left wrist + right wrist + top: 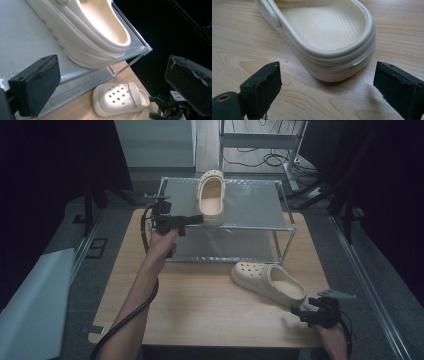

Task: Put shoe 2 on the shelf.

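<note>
Left tongs (199, 219): jaws wide, nothing gripped, just beside the heel of the upper clog (211, 197), which sits on the rack's top shelf (255, 202) with that heel near the front edge. Nudge it and it could tip off. Your right tongs (296, 311): also spread and empty, the lower clog (324, 37) on the table (200, 305) just ahead of them. Close too shallow there and the rounded heel may squirt out.
</note>
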`<state>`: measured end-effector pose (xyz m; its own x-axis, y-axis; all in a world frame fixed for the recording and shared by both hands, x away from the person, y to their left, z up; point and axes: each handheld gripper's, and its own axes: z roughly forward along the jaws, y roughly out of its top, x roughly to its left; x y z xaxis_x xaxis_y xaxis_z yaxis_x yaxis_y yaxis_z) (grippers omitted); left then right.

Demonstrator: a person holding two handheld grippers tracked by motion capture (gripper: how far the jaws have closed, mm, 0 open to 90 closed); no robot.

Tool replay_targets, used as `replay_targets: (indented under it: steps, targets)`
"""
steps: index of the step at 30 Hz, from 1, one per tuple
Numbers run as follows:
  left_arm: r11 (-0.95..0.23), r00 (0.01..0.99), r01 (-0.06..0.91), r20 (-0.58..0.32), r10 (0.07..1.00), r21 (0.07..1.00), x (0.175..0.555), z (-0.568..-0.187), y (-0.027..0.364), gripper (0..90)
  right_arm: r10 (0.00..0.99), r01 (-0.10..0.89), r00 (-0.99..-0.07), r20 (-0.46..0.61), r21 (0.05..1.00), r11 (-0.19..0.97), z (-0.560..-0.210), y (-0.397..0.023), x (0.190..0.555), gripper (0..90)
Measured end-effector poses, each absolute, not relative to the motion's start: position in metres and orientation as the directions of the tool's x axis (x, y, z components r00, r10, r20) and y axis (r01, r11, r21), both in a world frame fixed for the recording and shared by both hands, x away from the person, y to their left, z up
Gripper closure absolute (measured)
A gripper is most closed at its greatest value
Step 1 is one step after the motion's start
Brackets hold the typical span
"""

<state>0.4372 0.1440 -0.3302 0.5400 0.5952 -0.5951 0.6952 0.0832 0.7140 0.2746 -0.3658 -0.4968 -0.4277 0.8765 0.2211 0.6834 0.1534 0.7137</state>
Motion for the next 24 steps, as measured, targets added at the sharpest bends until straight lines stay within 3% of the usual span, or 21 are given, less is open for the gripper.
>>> replay_targets:
  steps: [24]
  targets:
    - [0.097,0.559,0.684,-0.605,0.568,0.723,0.397,-0.371,0.164,0.4,0.875,0.687,-0.431,0.221,0.709,0.159,-0.497,-0.364,0.275,6.9]
